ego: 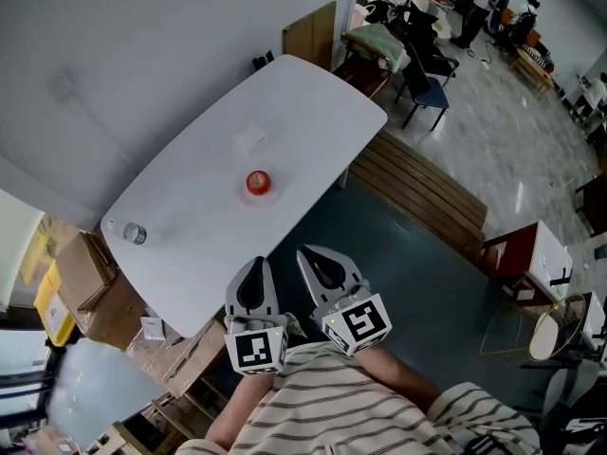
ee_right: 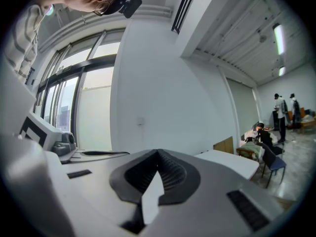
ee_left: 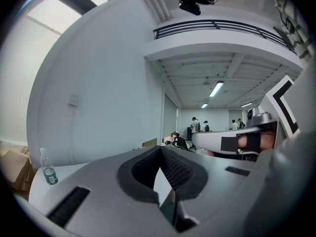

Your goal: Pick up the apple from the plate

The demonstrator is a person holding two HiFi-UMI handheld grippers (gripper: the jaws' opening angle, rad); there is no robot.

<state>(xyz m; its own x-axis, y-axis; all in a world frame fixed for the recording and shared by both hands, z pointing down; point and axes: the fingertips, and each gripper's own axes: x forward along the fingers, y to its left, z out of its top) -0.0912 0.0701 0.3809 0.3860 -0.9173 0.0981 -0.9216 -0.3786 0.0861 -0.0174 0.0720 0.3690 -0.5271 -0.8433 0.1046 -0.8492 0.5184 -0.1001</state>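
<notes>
A red apple (ego: 258, 181) sits on a small white plate (ego: 272, 194) near the middle of the long white table (ego: 303, 102). Both grippers hover side by side off the table's near edge, short of the apple and pointing toward it. My left gripper (ego: 254, 265) is shut with nothing between its jaws, and its ribbed pads meet at the tip (ee_left: 160, 149). My right gripper (ego: 314, 255) is shut and empty too, its pads closed together (ee_right: 158, 153). Neither gripper view shows the apple.
A small water bottle (ego: 134, 233) stands at the table's left end, also in the left gripper view (ee_left: 48, 172). Cardboard boxes (ego: 90, 282) are stacked by that end. A wooden bench (ego: 417, 192) runs along the table's right side. Chairs and people fill the far room.
</notes>
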